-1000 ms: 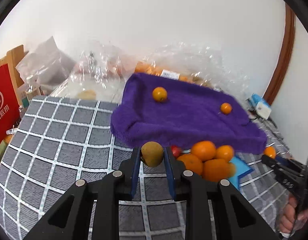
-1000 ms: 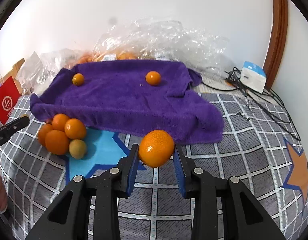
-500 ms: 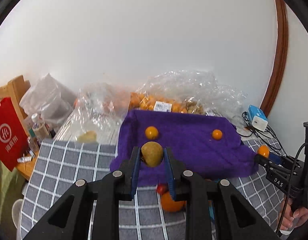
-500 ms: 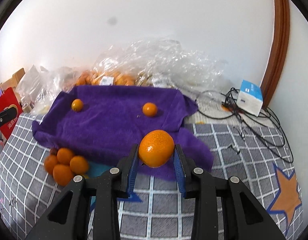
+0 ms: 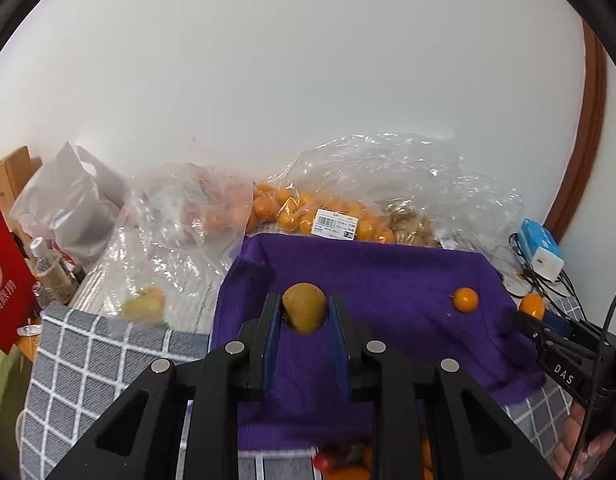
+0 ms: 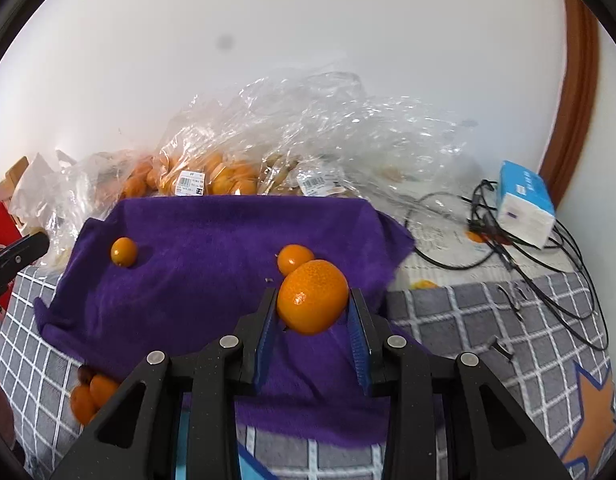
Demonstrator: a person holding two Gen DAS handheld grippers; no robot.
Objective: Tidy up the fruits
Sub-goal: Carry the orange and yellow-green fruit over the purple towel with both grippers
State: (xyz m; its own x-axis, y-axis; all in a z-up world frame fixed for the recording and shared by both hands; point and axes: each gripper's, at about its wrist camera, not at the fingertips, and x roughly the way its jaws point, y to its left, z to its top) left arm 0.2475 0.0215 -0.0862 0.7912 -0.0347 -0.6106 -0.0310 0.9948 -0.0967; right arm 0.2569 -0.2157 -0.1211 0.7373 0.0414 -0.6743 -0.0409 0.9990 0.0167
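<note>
My left gripper (image 5: 304,312) is shut on a brown kiwi (image 5: 304,307) and holds it above the purple cloth (image 5: 371,280). My right gripper (image 6: 312,304) is shut on an orange mandarin (image 6: 312,295) above the same purple cloth (image 6: 196,264). Two small oranges lie on the cloth, one at the left (image 6: 124,252) and one in the middle (image 6: 292,257); the middle one also shows in the left wrist view (image 5: 465,300). The right gripper's tips show at the right of the left wrist view (image 5: 531,320).
Clear plastic bags of small oranges (image 5: 327,212) lie behind the cloth by the wall. A pile of oranges (image 6: 90,396) sits on the checked tablecloth (image 6: 487,312) at the front left. A blue-white box (image 6: 525,208) and cables lie at the right. A red bag (image 5: 6,288) stands left.
Both grippers moved forward with their fruit, now over the purple cloth. The orange pile dropped towards the bottom of both views.
</note>
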